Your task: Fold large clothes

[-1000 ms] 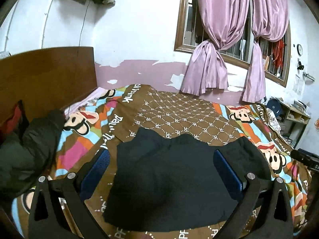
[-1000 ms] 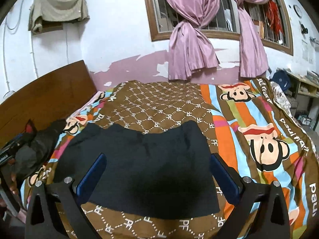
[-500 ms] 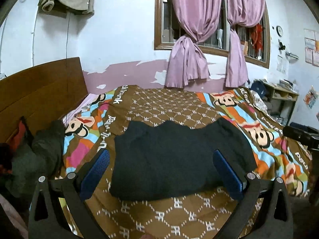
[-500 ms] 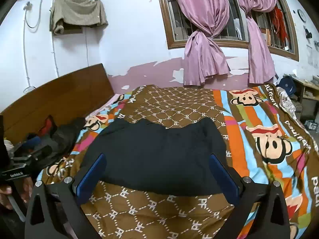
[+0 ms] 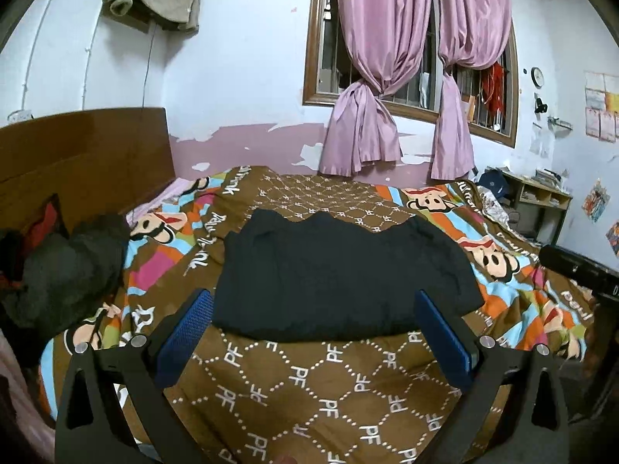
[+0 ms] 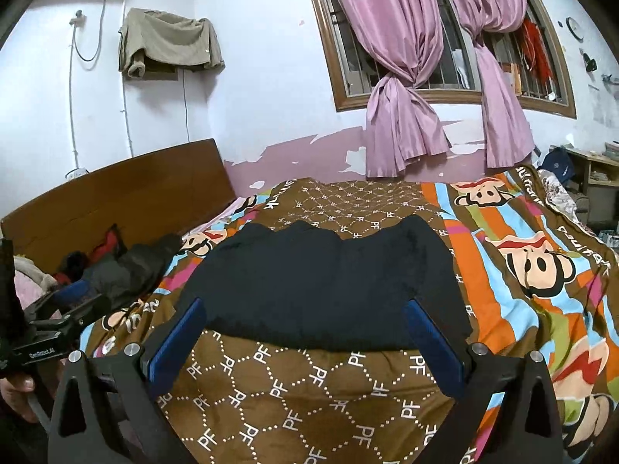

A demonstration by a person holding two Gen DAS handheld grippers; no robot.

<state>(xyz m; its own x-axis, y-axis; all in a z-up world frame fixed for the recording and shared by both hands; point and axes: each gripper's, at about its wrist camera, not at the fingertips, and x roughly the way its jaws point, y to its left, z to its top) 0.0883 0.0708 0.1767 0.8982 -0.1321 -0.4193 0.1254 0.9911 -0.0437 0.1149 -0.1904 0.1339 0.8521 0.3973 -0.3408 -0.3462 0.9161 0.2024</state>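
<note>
A folded black garment (image 5: 340, 274) lies flat on the bed's patterned blanket (image 5: 309, 382); the right wrist view shows the same garment (image 6: 321, 286) in mid-bed. My left gripper (image 5: 315, 332) is open, its blue pads spread wide near the garment's front edge, above the blanket and holding nothing. My right gripper (image 6: 305, 342) is open too, hovering short of the garment's near edge with nothing between its fingers. The left gripper's body (image 6: 50, 332) shows at the right wrist view's left edge, in a person's hand (image 6: 15, 390).
Dark clothes are piled (image 5: 65, 270) at the bed's left by the wooden headboard (image 5: 81, 158). Pink curtains (image 5: 387, 77) hang at the window behind. A shelf unit (image 5: 541, 201) stands at the far right. A beige cloth (image 6: 170, 42) hangs on the wall.
Both grippers have drawn back and risen away from the black garment, which now lies farther off. More brown blanket shows in front of it. Both stay open.
</note>
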